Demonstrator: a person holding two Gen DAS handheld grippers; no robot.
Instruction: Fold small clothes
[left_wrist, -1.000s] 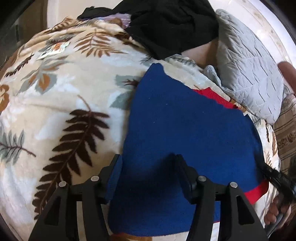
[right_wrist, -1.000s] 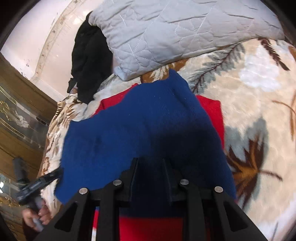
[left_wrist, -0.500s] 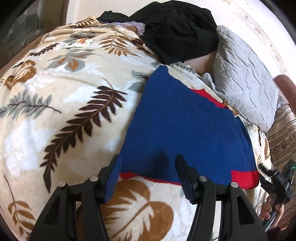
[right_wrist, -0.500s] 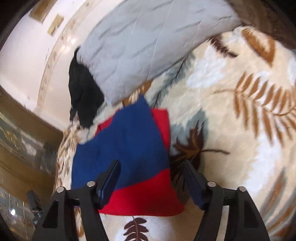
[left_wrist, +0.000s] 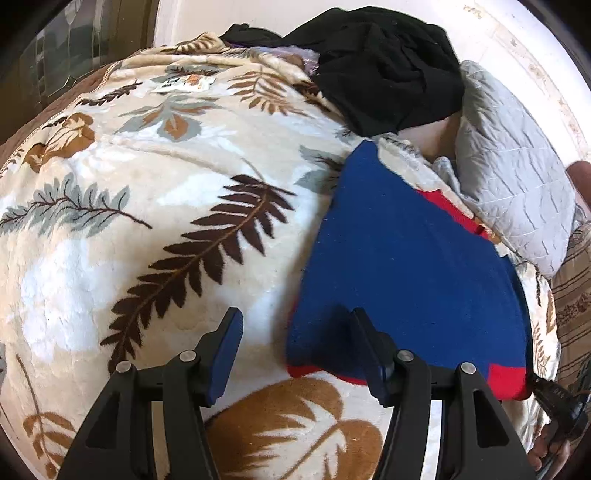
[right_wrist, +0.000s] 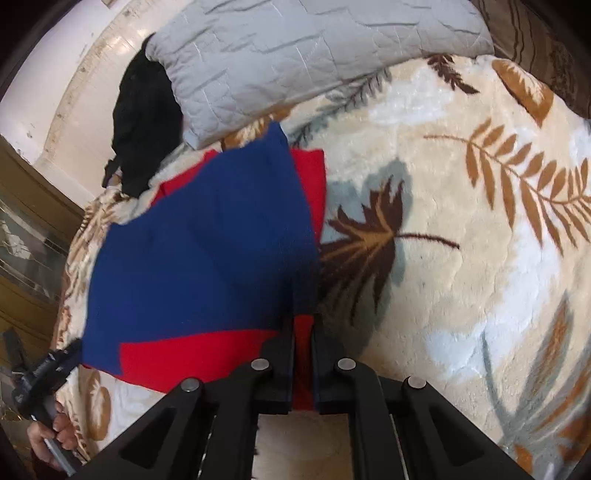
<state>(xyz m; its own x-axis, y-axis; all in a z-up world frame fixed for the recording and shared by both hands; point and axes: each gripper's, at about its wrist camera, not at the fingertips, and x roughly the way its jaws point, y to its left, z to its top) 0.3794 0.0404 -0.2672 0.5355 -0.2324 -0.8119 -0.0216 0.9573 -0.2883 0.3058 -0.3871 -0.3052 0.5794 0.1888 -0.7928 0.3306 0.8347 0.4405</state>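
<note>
A small blue and red knit garment (left_wrist: 410, 273) lies flat and folded on a leaf-patterned blanket (left_wrist: 147, 229). My left gripper (left_wrist: 295, 350) is open just above its near left corner, one finger over the blanket and one over the blue cloth. In the right wrist view the garment (right_wrist: 207, 251) lies left of centre. My right gripper (right_wrist: 303, 332) is shut on the garment's red near right corner.
A grey quilted pillow (left_wrist: 513, 192) lies behind the garment, also in the right wrist view (right_wrist: 295, 55). A heap of black clothes (left_wrist: 388, 66) lies at the bed's far end. A striped cushion (left_wrist: 572, 295) is at the right edge.
My right gripper, open half a second ago, has closed on the garment's red corner. My left gripper has shifted left, still open, off the garment's middle to its left corner.
</note>
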